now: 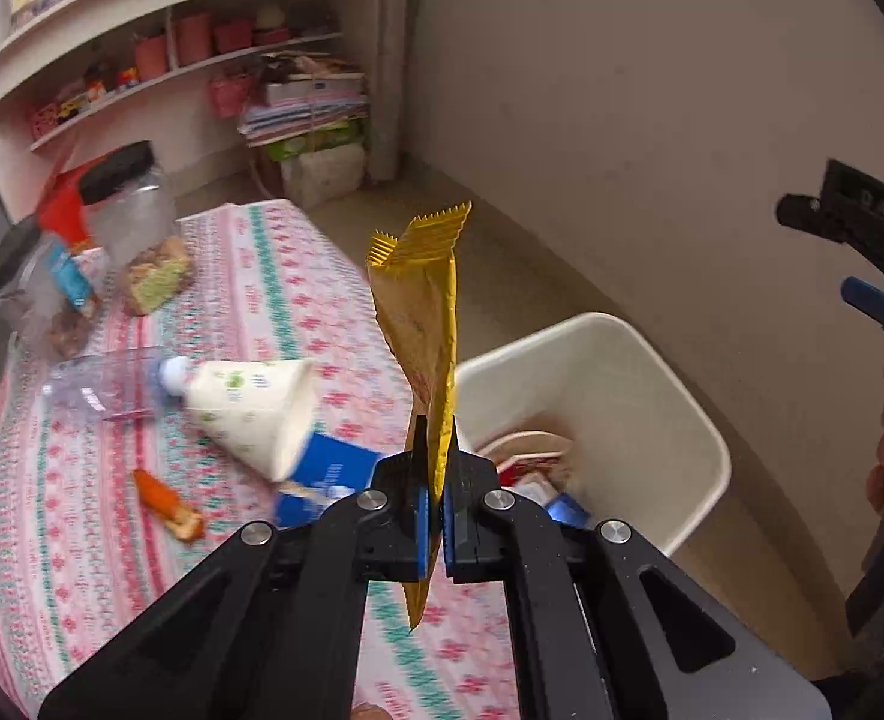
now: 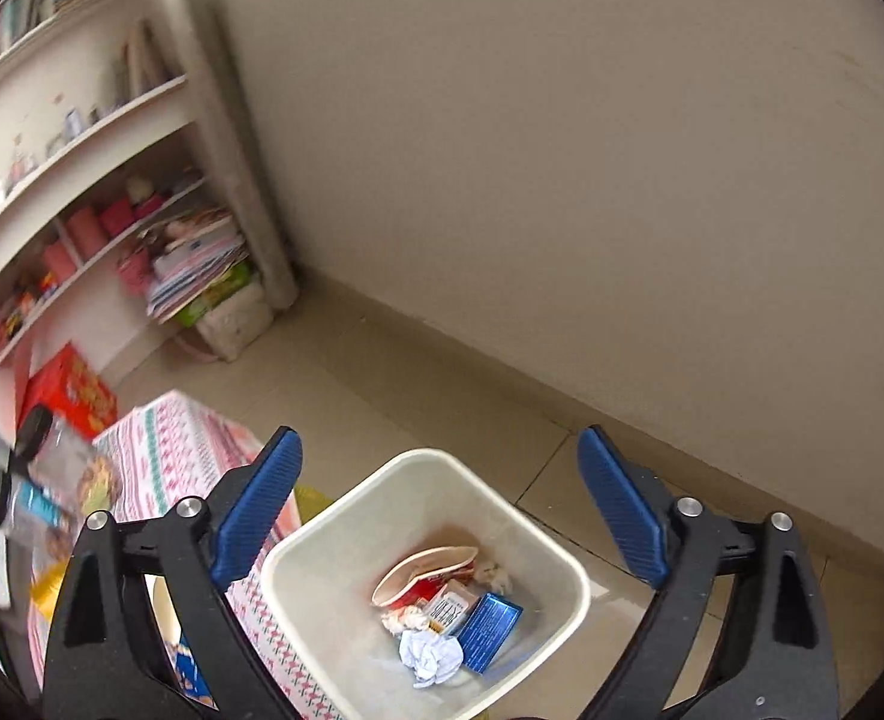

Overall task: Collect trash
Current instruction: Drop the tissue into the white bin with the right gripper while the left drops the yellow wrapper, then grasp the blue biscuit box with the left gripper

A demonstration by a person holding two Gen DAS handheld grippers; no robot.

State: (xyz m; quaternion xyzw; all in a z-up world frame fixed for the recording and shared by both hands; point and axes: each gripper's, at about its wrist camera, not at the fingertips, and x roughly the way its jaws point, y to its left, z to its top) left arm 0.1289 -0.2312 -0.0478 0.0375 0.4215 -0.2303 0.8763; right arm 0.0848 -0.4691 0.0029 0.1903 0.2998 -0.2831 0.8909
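My left gripper is shut on a yellow snack wrapper and holds it upright above the table edge, next to the white trash bin. On the patterned tablecloth lie a white tube, a clear plastic bottle, a blue carton and an orange scrap. My right gripper is open and empty above the bin, which holds a paper cup, a blue box, crumpled paper and other trash.
Clear jars with black lids stand at the table's far left. A white shelf unit with pots, books and boxes lines the back wall. A beige wall stands right behind the bin. A red box sits behind the table.
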